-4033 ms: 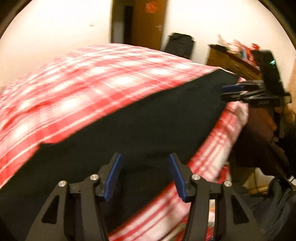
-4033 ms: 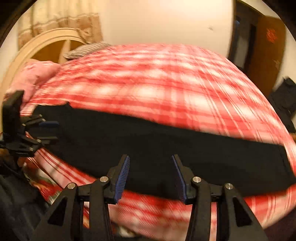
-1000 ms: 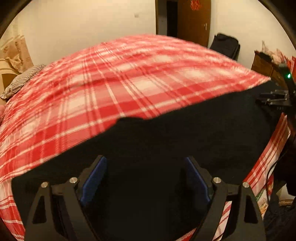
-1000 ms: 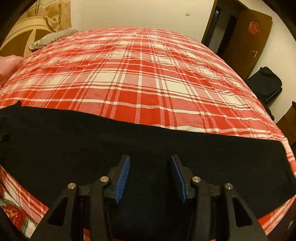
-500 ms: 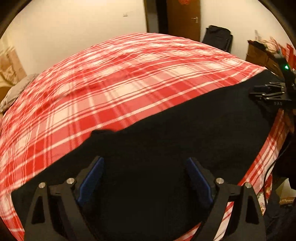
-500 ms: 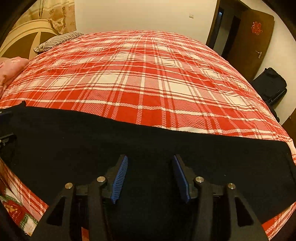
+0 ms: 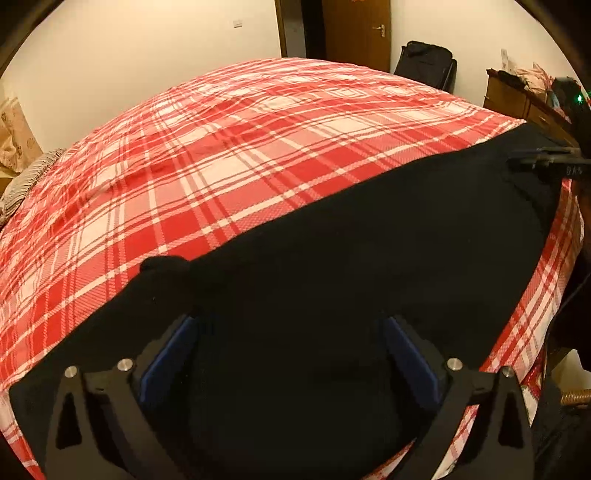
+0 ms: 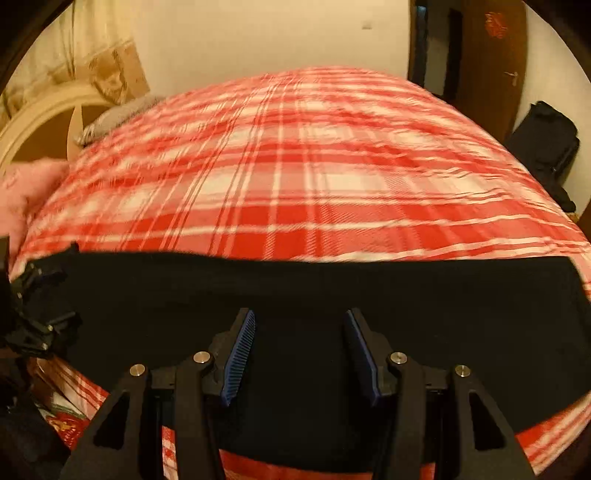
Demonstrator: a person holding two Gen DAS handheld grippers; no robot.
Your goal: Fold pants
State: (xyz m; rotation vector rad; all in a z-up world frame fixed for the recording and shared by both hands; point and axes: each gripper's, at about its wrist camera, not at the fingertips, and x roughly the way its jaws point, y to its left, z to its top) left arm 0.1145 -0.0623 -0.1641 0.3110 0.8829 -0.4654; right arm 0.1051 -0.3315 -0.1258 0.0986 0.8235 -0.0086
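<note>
Black pants [image 7: 332, 280] lie flat in a long band along the near edge of a bed with a red and white plaid cover [image 7: 221, 155]. My left gripper [image 7: 288, 332] is wide open just above the pants near one end, holding nothing. My right gripper [image 8: 299, 328] is open over the pants [image 8: 295, 288] near their middle, holding nothing. In the left wrist view the right gripper [image 7: 543, 162] shows at the far right end of the pants. In the right wrist view the left gripper [image 8: 40, 314] shows at the left end.
A wooden door [image 7: 354, 33] and a black suitcase [image 7: 424, 62] stand beyond the bed. A wooden dresser [image 7: 517, 96] is at the right. A headboard [image 8: 44, 118] and pillows [image 8: 110, 122] are at the bed's left end. The bed edge drops off below the pants.
Both grippers stay open. The left gripper has shifted slightly over the pants, and a small bump of cloth shows at the far edge. The right wrist view has swung left and blurred.
</note>
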